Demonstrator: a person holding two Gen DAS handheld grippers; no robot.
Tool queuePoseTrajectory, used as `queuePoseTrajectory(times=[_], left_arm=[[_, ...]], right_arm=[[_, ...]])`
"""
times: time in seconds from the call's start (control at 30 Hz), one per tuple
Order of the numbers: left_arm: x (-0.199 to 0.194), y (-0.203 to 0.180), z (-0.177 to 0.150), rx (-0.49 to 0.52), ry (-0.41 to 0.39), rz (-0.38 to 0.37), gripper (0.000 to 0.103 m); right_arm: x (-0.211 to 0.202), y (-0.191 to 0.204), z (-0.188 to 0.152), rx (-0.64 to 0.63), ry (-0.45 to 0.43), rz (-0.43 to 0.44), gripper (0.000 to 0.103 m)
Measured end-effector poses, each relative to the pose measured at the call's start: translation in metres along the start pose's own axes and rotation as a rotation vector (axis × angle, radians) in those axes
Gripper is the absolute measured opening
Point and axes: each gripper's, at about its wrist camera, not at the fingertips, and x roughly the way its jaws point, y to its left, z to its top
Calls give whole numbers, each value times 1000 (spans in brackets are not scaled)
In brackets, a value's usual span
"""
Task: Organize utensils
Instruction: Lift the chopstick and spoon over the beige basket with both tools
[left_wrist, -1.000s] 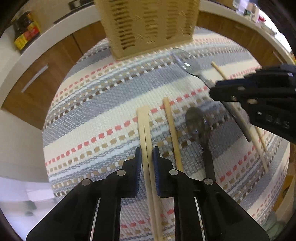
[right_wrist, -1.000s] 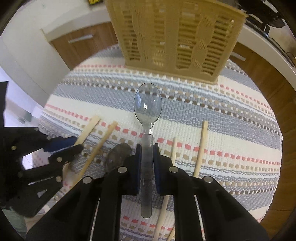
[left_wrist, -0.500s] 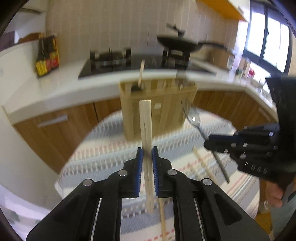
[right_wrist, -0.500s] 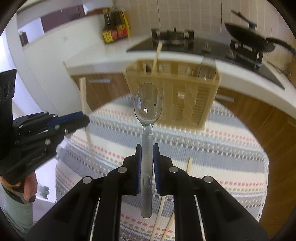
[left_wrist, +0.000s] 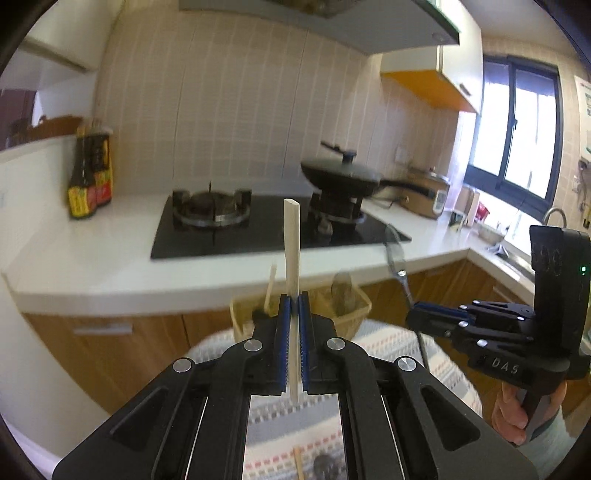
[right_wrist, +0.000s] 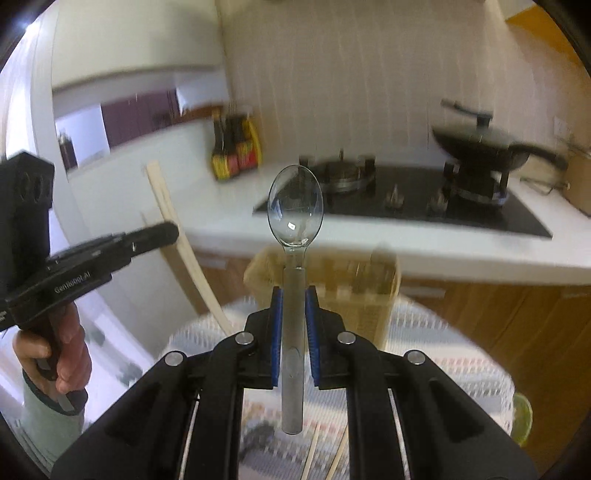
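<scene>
We're mid-carry: left gripper (left_wrist: 293, 310) is pinching the chopsticks (left_wrist: 291, 251), right gripper (right_wrist: 294, 306) is pinching the spoon (right_wrist: 294, 210), next we're lowering both into the far basket (right_wrist: 354, 284).

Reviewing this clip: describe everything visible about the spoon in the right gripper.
The spoon has a clear, glassy oval bowl, a grey metal-looking handle and is clamped at mid-handle between the blue pads of the right gripper. It points upright along the fingers, bowl topmost, handle end protruding below. It is held in the air, in front of the blurred woven basket.
</scene>
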Motion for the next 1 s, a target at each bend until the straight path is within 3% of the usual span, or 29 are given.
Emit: queuePoseTrajectory(times=[0.17,0.37,0.7,1.0], left_arm=[[5,-1,34,24,-56,-6,2],[24,8,56,42,-76,13,2],[78,37,46,9,-5,32,2],[107,43,28,32,44,44,3]], right_arm=[[-6,-21,36,22,-156,-31,10],[23,-54,54,60,-229,-101,10],[87,-82,42,99,-227,-131,10],[111,-85,22,84,-224,-129,10]])
